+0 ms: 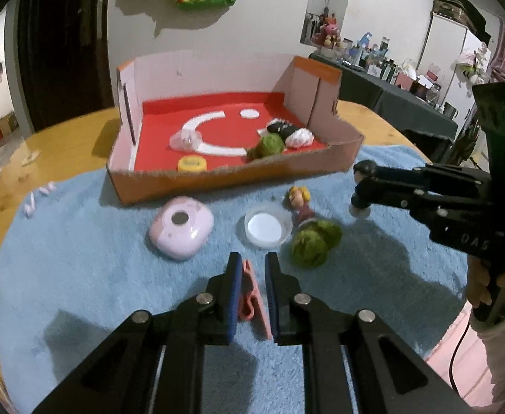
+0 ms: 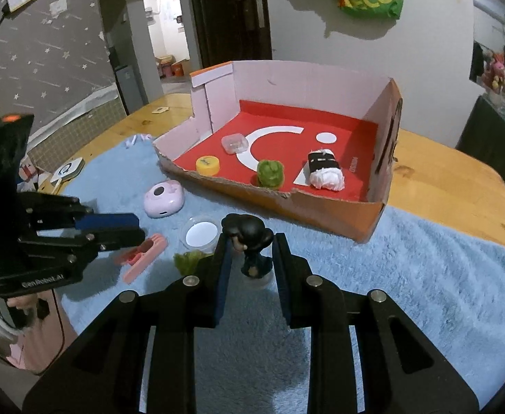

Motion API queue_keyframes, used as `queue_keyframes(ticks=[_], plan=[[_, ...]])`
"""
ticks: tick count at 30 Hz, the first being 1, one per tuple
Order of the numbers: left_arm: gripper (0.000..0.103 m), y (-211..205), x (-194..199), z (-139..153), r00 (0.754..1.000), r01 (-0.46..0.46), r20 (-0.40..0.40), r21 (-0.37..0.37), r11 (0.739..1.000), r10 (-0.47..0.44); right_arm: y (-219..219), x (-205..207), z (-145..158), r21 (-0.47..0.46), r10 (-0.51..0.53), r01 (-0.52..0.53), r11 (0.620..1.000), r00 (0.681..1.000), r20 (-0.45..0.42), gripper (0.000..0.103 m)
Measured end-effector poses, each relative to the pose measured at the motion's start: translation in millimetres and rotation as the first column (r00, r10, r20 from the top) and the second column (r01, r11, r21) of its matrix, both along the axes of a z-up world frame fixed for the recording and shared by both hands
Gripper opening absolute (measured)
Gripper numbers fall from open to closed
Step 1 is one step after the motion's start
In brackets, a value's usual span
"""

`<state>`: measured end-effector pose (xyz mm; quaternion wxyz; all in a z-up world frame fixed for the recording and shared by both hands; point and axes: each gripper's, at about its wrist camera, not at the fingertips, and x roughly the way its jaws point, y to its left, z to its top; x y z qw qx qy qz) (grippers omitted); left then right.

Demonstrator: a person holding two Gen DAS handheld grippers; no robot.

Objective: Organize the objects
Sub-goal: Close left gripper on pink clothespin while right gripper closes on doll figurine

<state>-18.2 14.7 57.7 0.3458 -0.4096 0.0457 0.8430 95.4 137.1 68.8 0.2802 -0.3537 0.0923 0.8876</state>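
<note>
A salmon-pink clothes peg (image 1: 252,296) sits between the blue pads of my left gripper (image 1: 253,257), which is shut on it above the blue mat (image 1: 80,258). The right wrist view shows the same peg (image 2: 145,255) hanging from the left gripper (image 2: 141,229). My right gripper (image 2: 251,238) is shut on a dark-haired figurine (image 2: 252,262) on a clear base, held upright. The left wrist view shows that gripper (image 1: 361,186) off the mat at the right. Behind stands an open cardboard box (image 1: 218,179) with a red floor, its low front wall (image 2: 286,203) facing me.
On the mat lie a pink round case (image 1: 181,227), a clear dish (image 1: 268,226), a blond doll (image 1: 300,203) and a green fuzzy ball (image 1: 314,241). In the box are a yellow cap (image 2: 207,165), a green ball (image 2: 269,172) and a sushi toy (image 2: 324,169).
</note>
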Motion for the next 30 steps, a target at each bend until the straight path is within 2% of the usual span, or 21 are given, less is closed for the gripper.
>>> queue_keyframes(ticks=[16, 19, 21, 26, 30], plan=[[0.014, -4.0, 1.5, -15.7, 1.000, -0.008, 0.005, -0.012, 1.000, 0.008, -2.8, 1.0, -13.4, -0.022, -0.002, 0.002, 1.000, 1.000, 0.021, 0.023], [0.024, -4.5, 2.1, -16.4, 1.000, -0.007, 0.012, 0.001, 1.000, 0.007, -2.0, 3.7, -17.9, -0.032, -0.015, 0.016, 0.999, 0.999, 0.032, 0.023], [0.035, -4.0, 2.4, -17.4, 1.000, -0.007, 0.016, 0.009, 1.000, 0.007, 0.4, 8.1, -21.8, -0.045, -0.033, 0.035, 0.998, 0.999, 0.035, 0.023], [0.044, 1.1, 2.7, -23.5, 1.000, -0.021, 0.013, -0.010, 1.000, 0.021, 8.1, 13.6, -34.4, -0.074, -0.075, 0.079, 0.994, 0.995, 0.066, 0.023], [0.060, 1.4, 1.4, -28.7, 0.999, -0.034, 0.023, 0.004, 0.999, 0.034, 9.6, 14.2, -38.0, -0.091, -0.065, 0.071, 0.993, 0.996, 0.065, 0.024]])
